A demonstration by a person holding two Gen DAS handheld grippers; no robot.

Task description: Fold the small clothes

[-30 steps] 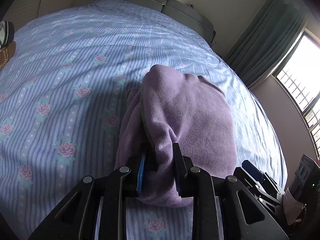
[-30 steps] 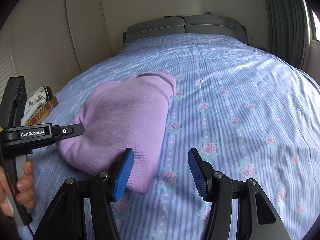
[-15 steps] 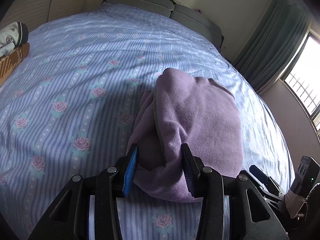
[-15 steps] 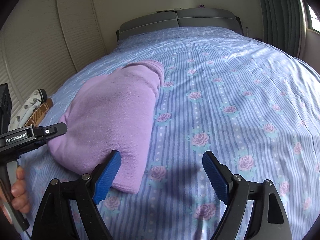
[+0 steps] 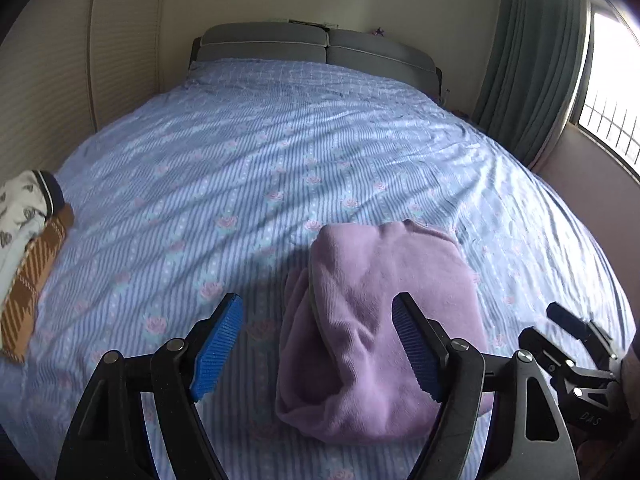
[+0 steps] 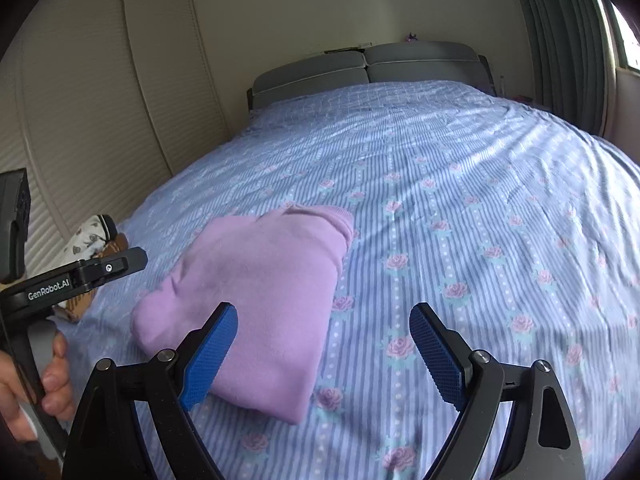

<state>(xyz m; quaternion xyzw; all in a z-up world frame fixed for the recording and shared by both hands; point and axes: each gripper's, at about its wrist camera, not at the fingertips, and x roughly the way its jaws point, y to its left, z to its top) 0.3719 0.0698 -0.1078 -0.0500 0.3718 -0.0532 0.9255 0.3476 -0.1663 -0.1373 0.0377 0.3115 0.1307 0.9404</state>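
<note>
A wide bed [image 5: 320, 152] fills the room, its sheet striped blue and dotted with pink roses, rumpled into shallow ridges and streaked with daylight; a grey padded headboard [image 5: 316, 50] closes the bed's far end, cream louvred doors [image 6: 92, 120] run along the wall on one side of the bed, and green curtains [image 5: 532, 64] hang beside a barred window [image 5: 608, 120] on the other side.

A folded purple garment [image 5: 384, 332] lies on the sheet near the foot of the bed, a thick bundle with its rolled edge facing the headboard; the same folded purple garment [image 6: 260, 296] sits flat in the right wrist view, touching neither tool.

At the bed's edge nearest the louvred doors rests a small stack of folded clothes [image 5: 28, 256], a white printed piece on top of a brown plaid one; the stack lies well apart from the garment.

The left gripper [image 5: 318, 348] hovers over the near end of the garment with its blue fingers [image 5: 218, 346] spread wide apart, gripping nothing; the right gripper [image 6: 324, 354] is likewise spread open above the garment's near corner and bare sheet; the person's left hand [image 6: 36, 388] wraps the left tool's black handle at the foot of the bed; the right gripper also shows at the edge of the left wrist view.
</note>
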